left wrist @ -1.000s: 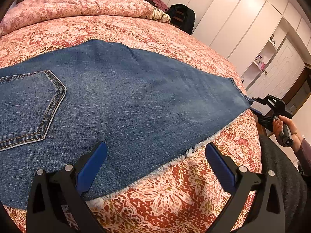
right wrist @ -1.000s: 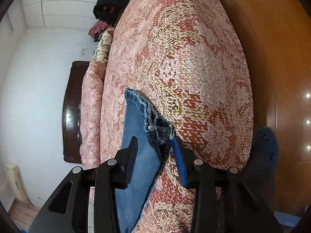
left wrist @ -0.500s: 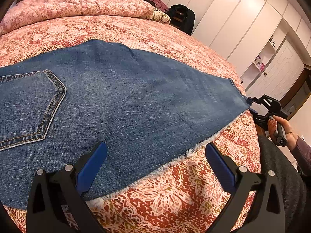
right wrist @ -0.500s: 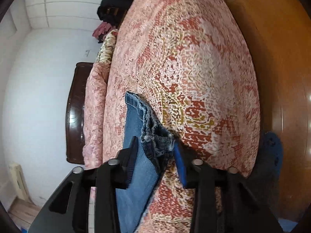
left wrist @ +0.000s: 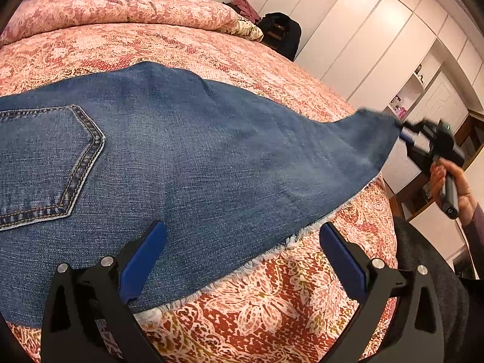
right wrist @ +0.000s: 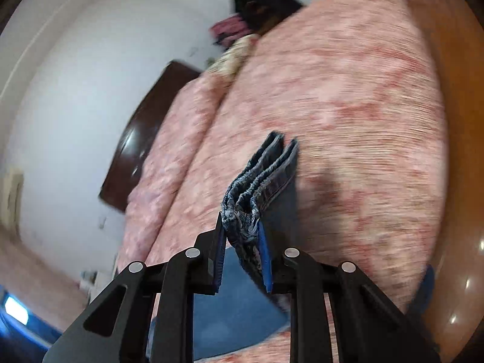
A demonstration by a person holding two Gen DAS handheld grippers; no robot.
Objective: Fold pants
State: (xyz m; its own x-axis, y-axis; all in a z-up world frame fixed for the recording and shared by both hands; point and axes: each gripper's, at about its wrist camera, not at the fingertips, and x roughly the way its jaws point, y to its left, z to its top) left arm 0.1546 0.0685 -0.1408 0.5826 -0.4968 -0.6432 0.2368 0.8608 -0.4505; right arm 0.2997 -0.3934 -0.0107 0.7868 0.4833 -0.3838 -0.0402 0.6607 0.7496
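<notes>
Blue jeans [left wrist: 196, 163] lie across the bed, back pocket at the left, frayed hem along the near edge. My left gripper [left wrist: 242, 260] is open and empty, low over the frayed near edge, one finger above the denim. My right gripper [right wrist: 242, 239] is shut on the stacked hem end of the jeans [right wrist: 260, 178] and holds it lifted off the bed. The left wrist view shows the right gripper [left wrist: 405, 134] at the far right, pulling that corner up. The right wrist view is motion blurred.
The bed has a pink and red patterned cover [left wrist: 272, 308] with a rolled quilt [left wrist: 121, 9] at the headboard. A dark bag [left wrist: 281, 33] sits past the far corner. White wardrobes [left wrist: 378, 45] stand at the right. Wooden floor [right wrist: 459, 121] lies beside the bed.
My right gripper has closed on the hem end and lifted it off the bed, swinging quickly. The left gripper has stayed in place.
</notes>
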